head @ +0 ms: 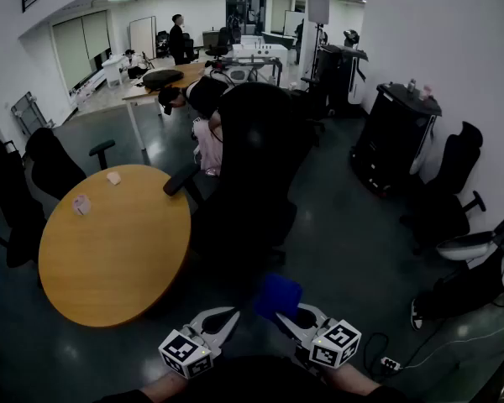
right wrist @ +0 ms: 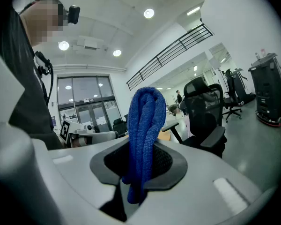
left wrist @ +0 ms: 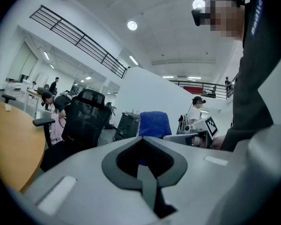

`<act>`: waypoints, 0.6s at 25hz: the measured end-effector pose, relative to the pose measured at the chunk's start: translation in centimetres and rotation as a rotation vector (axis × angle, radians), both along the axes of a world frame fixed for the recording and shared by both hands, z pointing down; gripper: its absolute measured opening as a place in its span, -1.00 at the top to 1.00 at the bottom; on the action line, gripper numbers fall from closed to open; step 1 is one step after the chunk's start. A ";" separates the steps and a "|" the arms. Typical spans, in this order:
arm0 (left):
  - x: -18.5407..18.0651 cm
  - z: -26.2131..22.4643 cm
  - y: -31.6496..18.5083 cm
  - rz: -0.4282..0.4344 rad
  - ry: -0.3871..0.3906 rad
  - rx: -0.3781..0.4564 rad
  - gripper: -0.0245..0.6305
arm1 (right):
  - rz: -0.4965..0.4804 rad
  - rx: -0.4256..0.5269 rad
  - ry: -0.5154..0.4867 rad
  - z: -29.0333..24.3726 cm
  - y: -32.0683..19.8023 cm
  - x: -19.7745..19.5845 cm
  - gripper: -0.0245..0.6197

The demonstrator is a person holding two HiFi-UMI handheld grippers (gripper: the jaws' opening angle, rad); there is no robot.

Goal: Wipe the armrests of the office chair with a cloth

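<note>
Right gripper view: the right gripper (right wrist: 139, 175) has its jaws pinched on a blue cloth (right wrist: 146, 121) — the folded cloth stands upright out of the grip, and a short tail hangs below the jaws.
Left gripper view: the left gripper (left wrist: 145, 170) has its jaws closed together with nothing between them. The cloth shows beyond them, held in the other gripper.
Head view only: both grippers sit low in the picture, close side by side. The office chair (head: 256, 162) stands ahead, apart from them. One armrest (head: 181, 181) juts out just beside the edge of a round table (head: 109, 250). The cloth touches neither chair nor armrest.
Floor and room: a dark, glossy floor (head: 353, 242) in an open office — white walls, round ceiling lights, a railed balcony, more black chairs, and people at desks far back.
Materials: the cloth is nubby terry. The chair has a black mesh back and padded black armrests. The table top is smooth orange-tan wood. The grippers are matt grey plastic.
</note>
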State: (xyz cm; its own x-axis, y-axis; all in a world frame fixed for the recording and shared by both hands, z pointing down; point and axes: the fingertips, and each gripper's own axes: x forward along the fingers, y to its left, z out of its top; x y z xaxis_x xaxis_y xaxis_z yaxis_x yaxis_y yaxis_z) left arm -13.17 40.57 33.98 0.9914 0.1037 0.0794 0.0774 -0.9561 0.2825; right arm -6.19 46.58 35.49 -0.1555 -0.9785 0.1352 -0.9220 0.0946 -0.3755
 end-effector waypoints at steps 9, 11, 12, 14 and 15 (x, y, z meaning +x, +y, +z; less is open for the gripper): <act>1.3 -0.7 0.8 -0.006 0.000 -0.015 0.86 | 0.004 -0.006 -0.001 0.2 0.9 0.9 0.66; 1.5 -0.7 1.0 0.000 0.004 -0.024 0.86 | 0.008 -0.008 -0.003 0.3 1.1 1.1 0.66; 1.5 -0.5 1.1 0.002 0.003 -0.023 0.86 | 0.009 -0.008 -0.004 0.3 1.2 1.2 0.66; 1.6 0.0 1.2 0.004 -0.001 -0.018 0.86 | 0.009 0.001 -0.004 0.4 1.3 1.4 0.66; 1.8 0.3 1.2 0.009 -0.001 -0.016 0.86 | 0.008 0.010 -0.001 0.3 1.3 1.6 0.65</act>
